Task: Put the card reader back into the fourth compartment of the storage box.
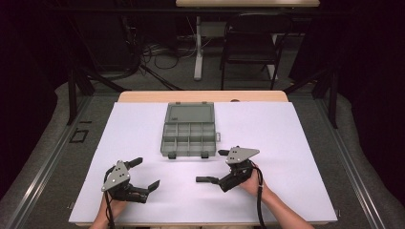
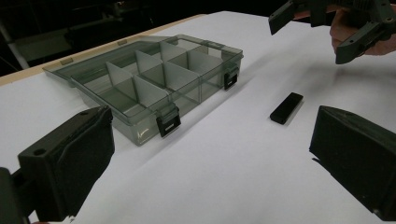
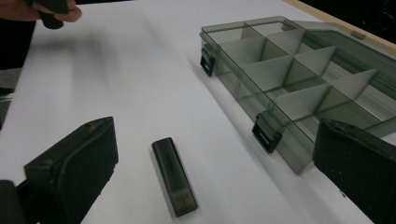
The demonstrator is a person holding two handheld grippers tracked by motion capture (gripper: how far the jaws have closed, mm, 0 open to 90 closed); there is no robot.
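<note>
A smoky clear compartment box (image 1: pixel 188 136) lies open on the white table cover, its lid flat behind it and its cells empty; it also appears as the box (image 2: pixel 154 81) and the box (image 3: pixel 299 79). A small black USB stick (image 3: pixel 173 175) lies flat on the cover between the jaws of my right gripper (image 3: pixel 215 158), apart from both. That stick (image 2: pixel 286 108) sits just in front of the box's latches. My right gripper (image 1: pixel 211 166) is open. My left gripper (image 1: pixel 145 173) is open and empty near the front left, and its jaws (image 2: pixel 210 154) face the box.
The white cover (image 1: pixel 286 138) spans the table, with a wooden edge (image 1: pixel 143 97) at the back. A chair (image 1: pixel 250 43) and a table leg (image 1: pixel 197 47) stand beyond. The other hand's gripper (image 2: pixel 313 35) hovers at the upper right.
</note>
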